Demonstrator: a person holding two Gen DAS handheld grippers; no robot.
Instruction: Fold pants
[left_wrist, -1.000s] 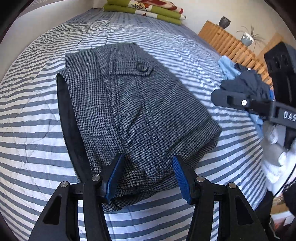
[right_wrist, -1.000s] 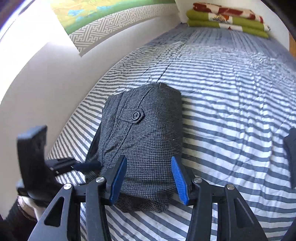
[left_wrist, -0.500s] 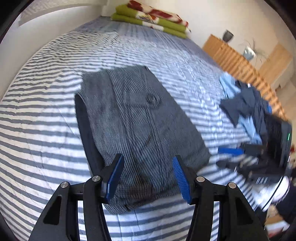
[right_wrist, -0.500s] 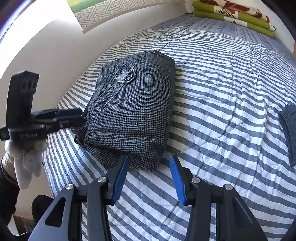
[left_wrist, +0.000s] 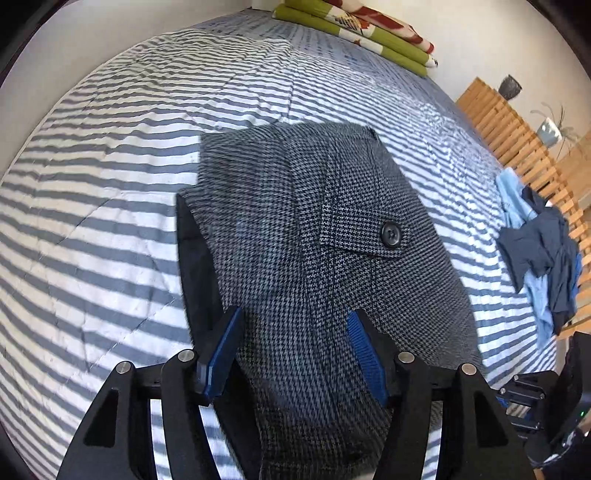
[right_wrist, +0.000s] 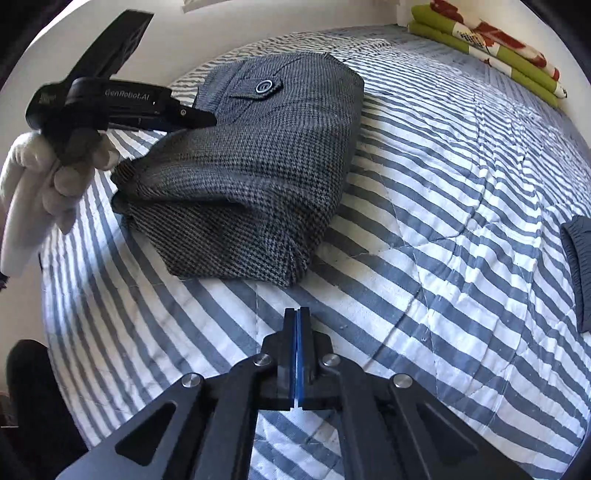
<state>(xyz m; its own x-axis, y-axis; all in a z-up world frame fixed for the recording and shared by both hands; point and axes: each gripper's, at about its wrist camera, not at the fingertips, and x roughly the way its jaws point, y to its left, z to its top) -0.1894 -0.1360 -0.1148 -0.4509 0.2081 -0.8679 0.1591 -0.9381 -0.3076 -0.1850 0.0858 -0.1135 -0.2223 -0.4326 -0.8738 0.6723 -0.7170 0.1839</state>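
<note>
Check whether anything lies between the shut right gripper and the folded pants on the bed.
Nothing visible does. The right gripper is shut and empty above bare striped bedspread, and only that quilt separates it from the folded pants. The left gripper sits at the pants' far side.

The pants (left_wrist: 325, 258) are grey-and-black houndstooth with a black button (left_wrist: 390, 234) and a black lining; the bed cover (left_wrist: 110, 184) carries grey-blue and white stripes. Each tool, left (left_wrist: 295, 347) and right (right_wrist: 297, 325), is black with blue pads. The folded blanket (left_wrist: 354, 31) is green with red-and-white print, the clothing pile (left_wrist: 539, 254) navy and light blue, and the glove (right_wrist: 33, 195) white.
</note>
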